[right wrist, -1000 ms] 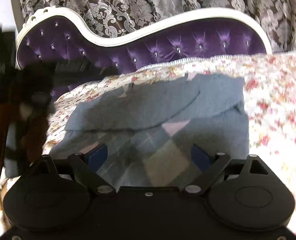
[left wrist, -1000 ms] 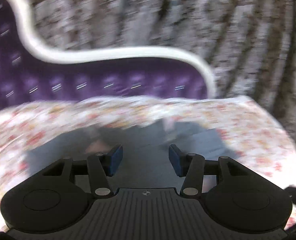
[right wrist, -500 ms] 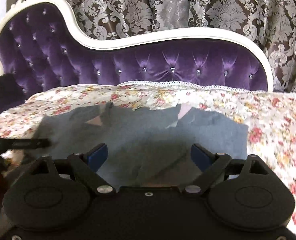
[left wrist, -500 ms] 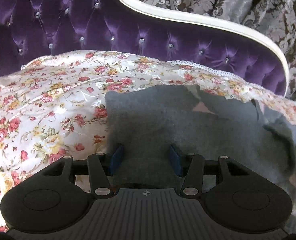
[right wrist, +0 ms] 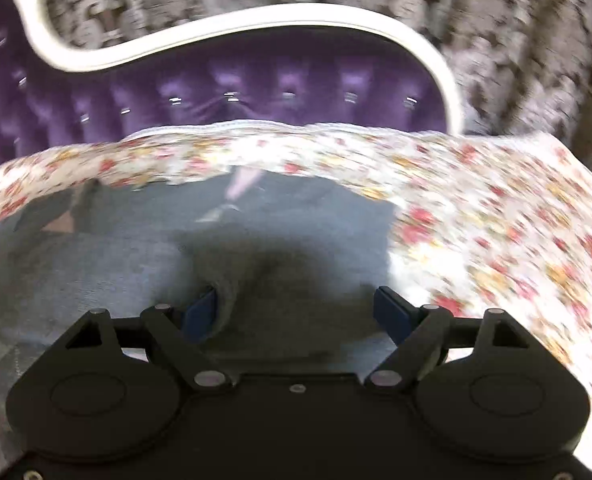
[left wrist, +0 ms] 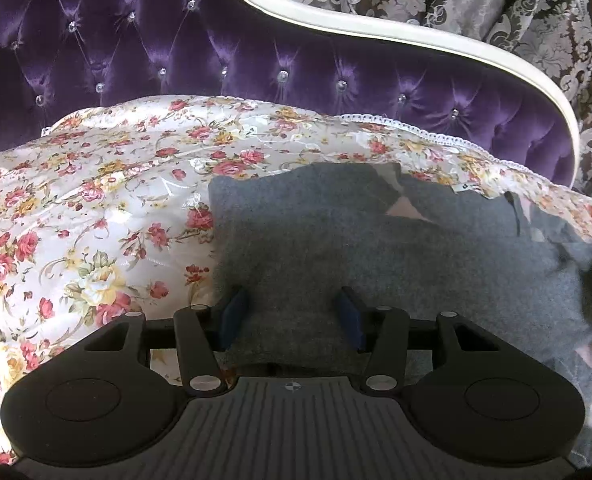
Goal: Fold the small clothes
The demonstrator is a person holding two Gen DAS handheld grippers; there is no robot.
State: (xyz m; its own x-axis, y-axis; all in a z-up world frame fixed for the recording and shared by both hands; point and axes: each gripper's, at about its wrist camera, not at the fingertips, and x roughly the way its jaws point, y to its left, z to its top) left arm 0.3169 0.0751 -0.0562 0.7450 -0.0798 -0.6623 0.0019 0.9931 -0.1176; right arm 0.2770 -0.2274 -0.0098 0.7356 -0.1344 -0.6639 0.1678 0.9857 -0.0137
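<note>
Lying spread across the floral bedspread (left wrist: 95,208), the grey garment (left wrist: 396,256) is the landmark here: a soft knitted piece with a pale pink patch showing near its far edge and a small white label beside that.

The left hand-held gripper (left wrist: 291,316) sits at the garment's near left corner. Its blue pads (left wrist: 233,314) stand partly apart, one at the garment's left edge and the other further in, with the grey cloth running between them and bunched slightly at the near hem. Whether the pads press on the cloth cannot be told from this view.

The right hand-held gripper (right wrist: 296,312) is over the garment's near right part, close to where the grey meets the bedspread. Its jaws stand wide and are closing; a raised fold of the garment (right wrist: 231,292) lies against the inner side of its left pad, while the right pad stands clear at the garment's right edge. This view is blurred.

Beyond the garment's far edge the bedspread ends in a white lace trim, then comes the purple tufted headboard (left wrist: 255,60) with its curved white frame. Behind the headboard hangs a grey and brown damask curtain (left wrist: 516,8).
</note>
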